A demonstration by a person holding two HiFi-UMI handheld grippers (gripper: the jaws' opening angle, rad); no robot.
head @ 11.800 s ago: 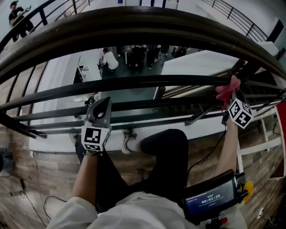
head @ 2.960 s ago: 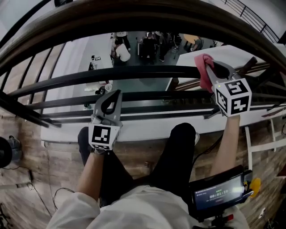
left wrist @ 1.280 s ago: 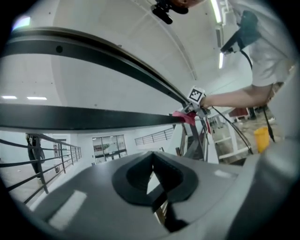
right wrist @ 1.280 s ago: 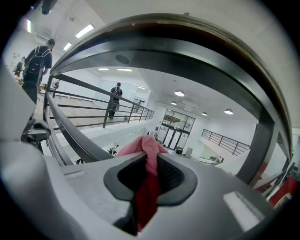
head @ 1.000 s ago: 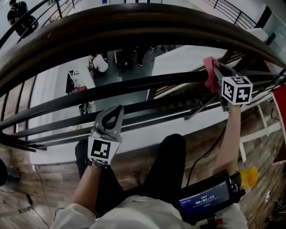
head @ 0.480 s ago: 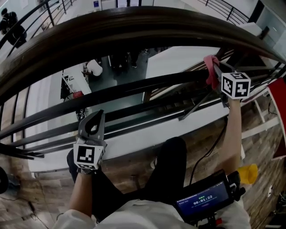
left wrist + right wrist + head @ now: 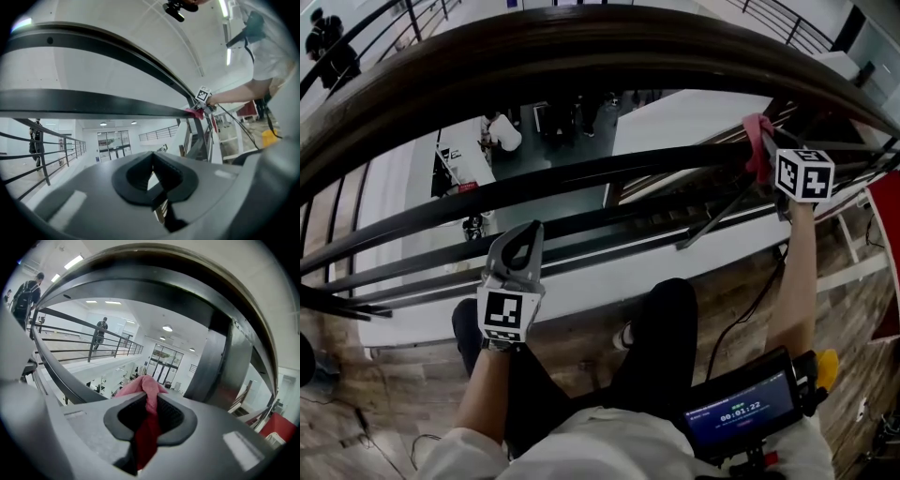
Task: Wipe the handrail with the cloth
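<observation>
A dark curved handrail (image 7: pixel 581 47) arcs across the top of the head view, with thinner black rails (image 7: pixel 581 178) beneath it. My right gripper (image 7: pixel 766 150) is shut on a red cloth (image 7: pixel 757 141), which rests against the second rail at the far right. In the right gripper view the cloth (image 7: pixel 147 394) is pinched between the jaws, close under the thick rail (image 7: pixel 154 282). My left gripper (image 7: pixel 525 239) is shut and empty, held low in front of the lower rails. The left gripper view shows the cloth (image 7: pixel 196 112) far off along the rail.
Beyond the railing is a drop to a lower floor with people and desks (image 7: pixel 506 131). A person's legs (image 7: pixel 647 328) and a device with a screen (image 7: pixel 741 408) are below. A steel post (image 7: pixel 220 366) stands right of the cloth. Wooden flooring (image 7: pixel 384 375) lies underfoot.
The right gripper with the cloth slid a little to the right along the rail. The left gripper dipped to the left, then came back to the right and up.
</observation>
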